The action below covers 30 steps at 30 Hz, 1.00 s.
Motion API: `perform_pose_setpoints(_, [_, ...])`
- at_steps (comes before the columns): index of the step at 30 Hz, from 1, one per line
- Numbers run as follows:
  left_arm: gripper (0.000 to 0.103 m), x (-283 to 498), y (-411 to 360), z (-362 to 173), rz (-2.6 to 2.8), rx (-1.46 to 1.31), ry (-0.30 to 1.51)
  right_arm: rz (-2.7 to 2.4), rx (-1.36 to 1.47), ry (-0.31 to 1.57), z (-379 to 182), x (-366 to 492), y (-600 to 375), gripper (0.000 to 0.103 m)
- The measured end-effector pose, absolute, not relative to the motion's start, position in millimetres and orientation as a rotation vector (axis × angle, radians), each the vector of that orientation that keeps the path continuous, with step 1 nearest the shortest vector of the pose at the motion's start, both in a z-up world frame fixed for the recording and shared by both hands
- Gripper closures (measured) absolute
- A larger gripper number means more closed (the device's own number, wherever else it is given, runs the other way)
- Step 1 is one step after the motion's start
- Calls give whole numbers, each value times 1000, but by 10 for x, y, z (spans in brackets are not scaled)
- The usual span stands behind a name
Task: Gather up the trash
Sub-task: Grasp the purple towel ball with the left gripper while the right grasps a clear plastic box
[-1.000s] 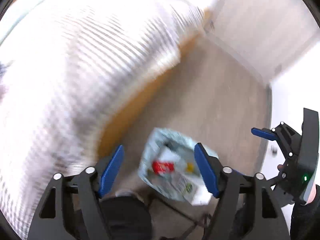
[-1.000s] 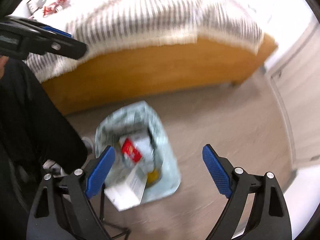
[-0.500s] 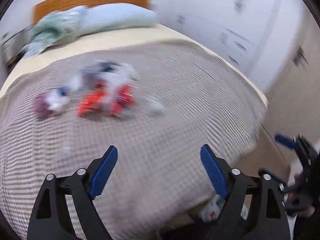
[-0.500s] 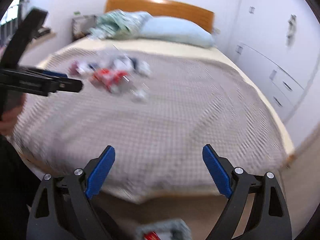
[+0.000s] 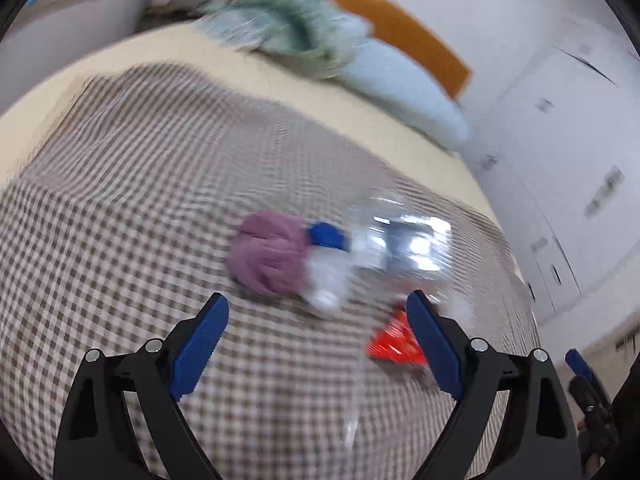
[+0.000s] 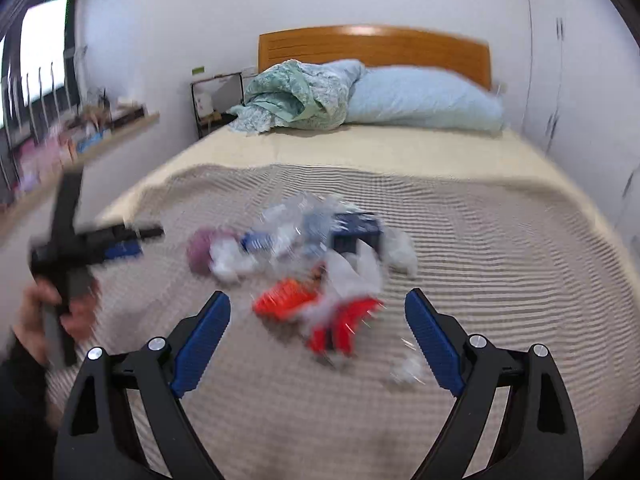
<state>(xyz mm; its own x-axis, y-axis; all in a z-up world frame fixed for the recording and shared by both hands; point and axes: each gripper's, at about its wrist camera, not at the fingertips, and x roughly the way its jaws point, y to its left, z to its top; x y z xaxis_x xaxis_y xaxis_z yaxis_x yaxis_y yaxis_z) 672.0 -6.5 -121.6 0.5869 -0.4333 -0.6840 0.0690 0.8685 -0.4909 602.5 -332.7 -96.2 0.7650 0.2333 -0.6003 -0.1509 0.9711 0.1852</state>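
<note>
- From the left wrist view we see the left gripper (image 5: 316, 340) over the checked bedspread (image 5: 120, 208), its jaws spread wide and just having opened further, with nothing between the pads.
- Ahead of it lies the trash: a purple crumpled wad (image 5: 268, 258), touching a white scrap (image 5: 326, 276) with a blue piece (image 5: 328, 235) above it, then a clear plastic pack (image 5: 404, 244) to the right.
- A red wrapper (image 5: 390, 344) sits just beside the right-hand blue finger (partly hidden behind it).
- From the right wrist view we find the right gripper (image 6: 318, 338) released too, jaws wide and empty, above the same bedspread.
- The trash pile (image 6: 316, 256) lies mid-bed, just beyond the fingertips; red wrappers (image 6: 316, 312) are nearest, a dark blue box (image 6: 354, 232) behind.
- At the left a hand (image 6: 60, 308) holds the other gripper (blurred).
- A pale blue pillow (image 6: 424, 98) rests against the wooden headboard (image 6: 372, 50).
</note>
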Motion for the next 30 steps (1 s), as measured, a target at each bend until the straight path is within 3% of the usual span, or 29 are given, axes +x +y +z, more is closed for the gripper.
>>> perform_pose_setpoints(4, [20, 7130, 95, -1640, -273, -666, 984, 290, 235, 719, -1147, 6719, -3349, 18])
perform_pose_setpoints(15, [21, 7568, 129, -2160, -203, -785, 1055, 334, 454, 960, -1868, 7929, -3469, 18])
perform_pose_setpoints(17, [28, 7616, 100, -2155, -203, -777, 1042, 358, 493, 987, -1960, 7950, -3457, 18])
perform_pose_setpoints(19, [48, 7633, 97, -2151, -215, -804, 1028, 387, 527, 980, -1974, 7926, -3442, 19])
perform_pose_setpoints(20, [51, 7677, 85, -2152, -213, -812, 1028, 400, 539, 971, -1950, 7897, -3425, 43])
perform_pose_setpoints(21, [55, 7705, 64, -2141, -209, -813, 1029, 388, 536, 964, -1917, 7907, -3423, 41])
perform_pose_setpoints(30, [62, 7532, 248, -1569, -137, -708, 878, 360, 228, 767, -1148, 7529, -2931, 43])
